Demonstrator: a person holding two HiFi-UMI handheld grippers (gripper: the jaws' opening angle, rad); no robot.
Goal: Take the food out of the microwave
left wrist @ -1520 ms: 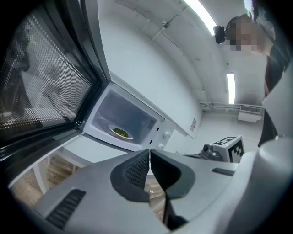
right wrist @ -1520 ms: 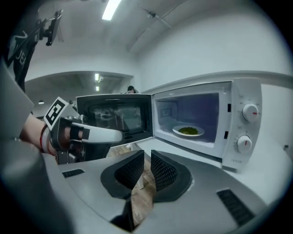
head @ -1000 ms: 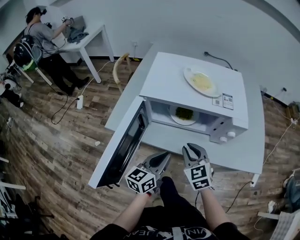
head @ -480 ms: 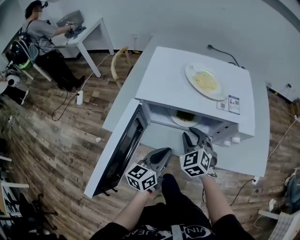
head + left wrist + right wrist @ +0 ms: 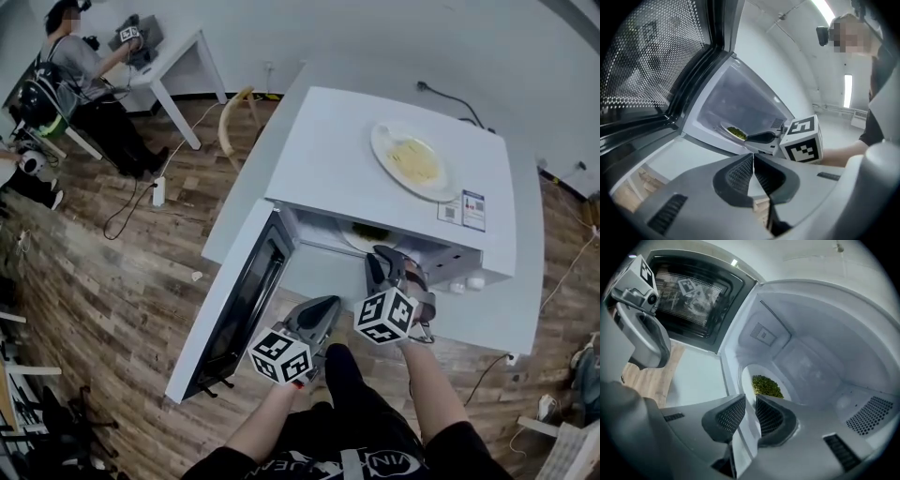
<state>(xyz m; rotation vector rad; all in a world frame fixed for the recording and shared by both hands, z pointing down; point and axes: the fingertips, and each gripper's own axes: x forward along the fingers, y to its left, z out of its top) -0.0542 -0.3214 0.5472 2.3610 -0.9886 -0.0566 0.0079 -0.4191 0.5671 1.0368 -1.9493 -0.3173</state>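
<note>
The right gripper (image 5: 750,401) points into the microwave (image 5: 820,348), its 2 jaws opening with nothing between them. Just beyond, a plate (image 5: 744,379) of green food (image 5: 766,386) lies on the microwave's floor, near its left wall.

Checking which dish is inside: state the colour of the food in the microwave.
Green food, clearest in the right gripper view.

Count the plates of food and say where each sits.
2. The plate of yellow food lies on top of the microwave; the plate of green food sits inside it. Others may be hidden.
</note>
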